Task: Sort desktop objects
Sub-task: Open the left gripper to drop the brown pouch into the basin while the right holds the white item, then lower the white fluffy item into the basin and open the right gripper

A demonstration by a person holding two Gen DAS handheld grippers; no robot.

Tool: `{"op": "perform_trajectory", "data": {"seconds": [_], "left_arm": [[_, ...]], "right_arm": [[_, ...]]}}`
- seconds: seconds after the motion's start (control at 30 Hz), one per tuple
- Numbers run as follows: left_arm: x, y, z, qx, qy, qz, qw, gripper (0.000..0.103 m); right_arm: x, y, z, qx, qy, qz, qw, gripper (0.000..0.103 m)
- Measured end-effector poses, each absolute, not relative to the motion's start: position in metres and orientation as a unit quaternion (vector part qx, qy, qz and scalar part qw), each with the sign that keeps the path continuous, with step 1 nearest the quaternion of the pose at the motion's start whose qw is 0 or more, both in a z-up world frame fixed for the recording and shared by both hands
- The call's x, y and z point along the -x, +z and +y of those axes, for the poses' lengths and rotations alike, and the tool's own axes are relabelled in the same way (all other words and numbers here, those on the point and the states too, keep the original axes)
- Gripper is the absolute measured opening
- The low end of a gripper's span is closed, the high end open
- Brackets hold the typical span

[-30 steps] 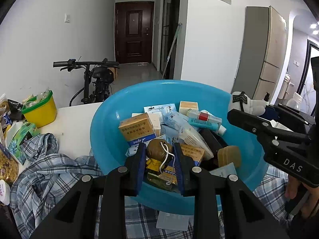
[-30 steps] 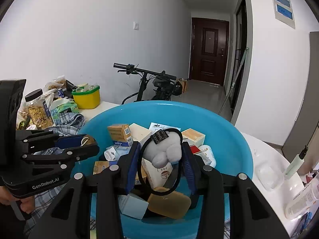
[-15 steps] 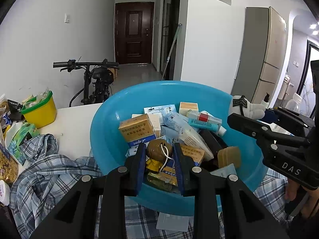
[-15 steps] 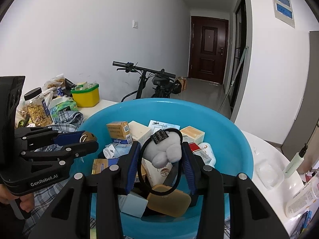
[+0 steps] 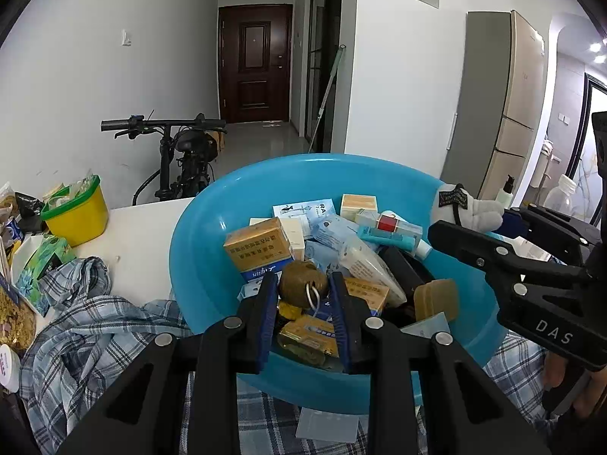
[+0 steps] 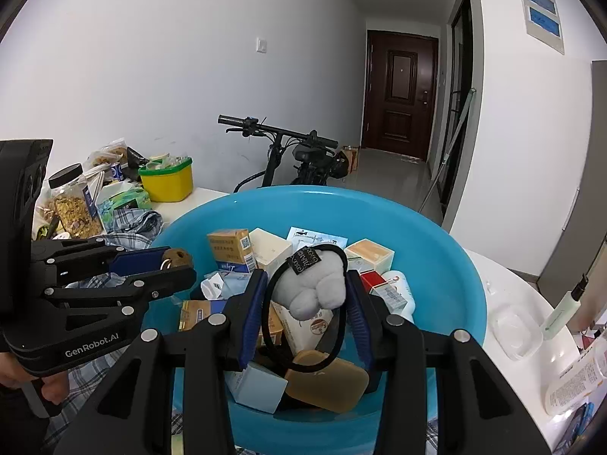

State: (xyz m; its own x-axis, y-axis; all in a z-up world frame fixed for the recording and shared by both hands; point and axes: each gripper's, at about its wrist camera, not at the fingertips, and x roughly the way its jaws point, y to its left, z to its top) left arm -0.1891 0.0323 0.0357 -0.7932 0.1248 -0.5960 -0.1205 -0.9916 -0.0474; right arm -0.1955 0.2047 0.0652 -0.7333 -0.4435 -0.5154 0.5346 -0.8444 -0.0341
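Above the blue basin (image 5: 197, 265) of boxes, the left gripper (image 5: 303, 288) pinches a brown keychain ball (image 5: 299, 282) while the right gripper (image 6: 309, 295) clamps a grey plush hair tie (image 6: 311, 288).

White walls (image 5: 76, 76), dark door (image 5: 254, 62), bicycle (image 5: 182, 151), grey floor (image 5: 258, 144).

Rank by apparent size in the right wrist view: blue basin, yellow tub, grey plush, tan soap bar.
1. Blue basin, clearly largest.
2. Grey plush and tan soap bar look alike; both sit near the camera, so unranked.
3. Yellow tub looks smallest, but lies farther away.
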Motion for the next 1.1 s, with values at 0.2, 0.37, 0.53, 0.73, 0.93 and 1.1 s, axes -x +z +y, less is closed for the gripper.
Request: {"op": "perform_trajectory", "data": {"seconds": [0.2, 0.37, 0.53, 0.73, 0.93, 1.1], "left_arm": [[0.191, 0.034, 0.032, 0.317, 0.946, -0.002, 0.065, 0.029], [0.191, 0.034, 0.033, 0.318, 0.946, -0.001, 0.064, 0.029], [0.189, 0.035, 0.032, 0.315, 0.947, -0.003, 0.066, 0.029], [0.19, 0.034, 0.034, 0.317, 0.946, 0.002, 0.064, 0.029], [0.19, 0.036, 0.028, 0.311, 0.949, -0.002, 0.043, 0.072], [0.185, 0.043, 0.016, 0.288, 0.958, -0.011, 0.006, 0.103]], "right_arm": [[0.196, 0.064, 0.203, -0.252, -0.926, 0.091, 0.265, 0.04], [0.197, 0.061, 0.2, -0.259, -0.923, 0.099, 0.268, 0.04], [0.197, 0.062, 0.203, -0.256, -0.925, 0.094, 0.265, 0.04], [0.197, 0.062, 0.203, -0.256, -0.925, 0.094, 0.266, 0.04], [0.196, 0.063, 0.206, -0.253, -0.926, 0.09, 0.264, 0.04], [0.196, 0.063, 0.207, -0.253, -0.927, 0.088, 0.263, 0.04]]}}
